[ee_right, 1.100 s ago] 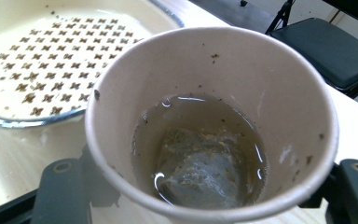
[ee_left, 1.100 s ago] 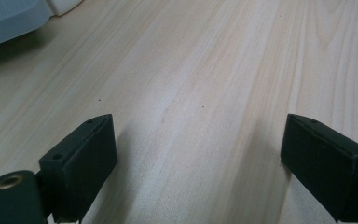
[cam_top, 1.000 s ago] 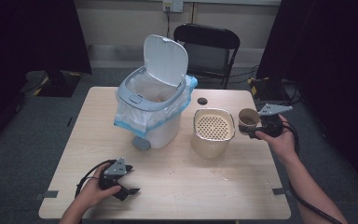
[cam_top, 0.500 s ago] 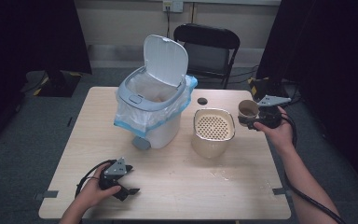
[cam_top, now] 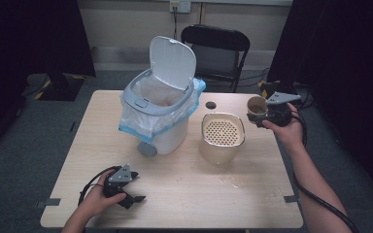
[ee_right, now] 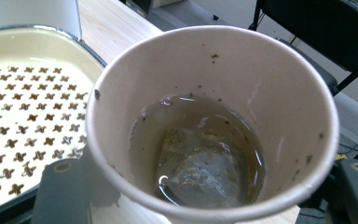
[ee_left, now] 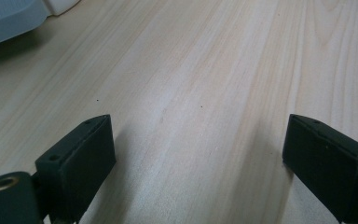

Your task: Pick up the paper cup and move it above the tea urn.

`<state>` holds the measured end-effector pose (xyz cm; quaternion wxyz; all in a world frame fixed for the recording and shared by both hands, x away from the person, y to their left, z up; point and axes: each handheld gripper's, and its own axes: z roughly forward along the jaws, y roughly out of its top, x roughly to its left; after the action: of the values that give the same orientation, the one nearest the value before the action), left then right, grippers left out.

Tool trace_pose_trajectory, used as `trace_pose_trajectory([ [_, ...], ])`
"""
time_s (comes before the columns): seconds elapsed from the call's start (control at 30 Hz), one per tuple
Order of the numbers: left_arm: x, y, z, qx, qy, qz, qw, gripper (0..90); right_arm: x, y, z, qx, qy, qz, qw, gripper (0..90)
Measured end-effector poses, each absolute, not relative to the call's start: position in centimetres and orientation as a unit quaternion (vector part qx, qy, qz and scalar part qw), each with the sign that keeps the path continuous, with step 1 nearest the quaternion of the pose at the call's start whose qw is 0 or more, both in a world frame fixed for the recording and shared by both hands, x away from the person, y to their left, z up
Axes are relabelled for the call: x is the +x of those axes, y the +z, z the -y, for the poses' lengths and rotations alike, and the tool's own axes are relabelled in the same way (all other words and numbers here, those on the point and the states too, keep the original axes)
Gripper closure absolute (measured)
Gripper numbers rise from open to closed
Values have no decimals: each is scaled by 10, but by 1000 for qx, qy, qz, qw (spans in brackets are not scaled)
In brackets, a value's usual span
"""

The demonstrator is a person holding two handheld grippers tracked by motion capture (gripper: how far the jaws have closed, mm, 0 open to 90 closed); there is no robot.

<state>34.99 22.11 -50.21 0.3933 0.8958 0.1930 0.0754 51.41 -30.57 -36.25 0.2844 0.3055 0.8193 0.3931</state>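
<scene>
My right gripper point(cam_top: 261, 116) is shut on a paper cup point(cam_top: 257, 107), held in the air just right of the cream strainer bin point(cam_top: 222, 137). In the right gripper view the cup point(ee_right: 214, 121) holds brownish liquid and a soaked tea bag point(ee_right: 200, 170), with the strainer's perforated top point(ee_right: 23, 121) to its left. My left gripper point(cam_top: 132, 194) rests low near the table's front left edge. Its jaws stand apart over bare wood point(ee_left: 200, 107) with nothing between them.
A white pedal bin point(cam_top: 160, 109) with a blue liner and raised lid stands at the table's middle back. A small dark disc point(cam_top: 211, 105) lies behind the strainer. A black folding chair point(cam_top: 216, 51) stands beyond the table. Crumbs point(cam_top: 233, 180) spot the wood in front of the strainer.
My right gripper has carried the cup up and slightly toward the far side. The left gripper has stayed where it was.
</scene>
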Motion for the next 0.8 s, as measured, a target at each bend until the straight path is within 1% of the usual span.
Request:
trace_pose_trajectory([
  [0.33, 350, -502, -221, 896, 75, -193, 393, 86, 516, -354, 296, 287, 385, -820, 312, 283],
  [0.67, 350, -502, -221, 896, 75, -193, 393, 86, 513, -346, 285, 250, 377, -817, 356, 287],
  [0.8, 350, -502, -221, 896, 75, -193, 393, 86, 512, -344, 281, 236, 372, -821, 362, 287],
])
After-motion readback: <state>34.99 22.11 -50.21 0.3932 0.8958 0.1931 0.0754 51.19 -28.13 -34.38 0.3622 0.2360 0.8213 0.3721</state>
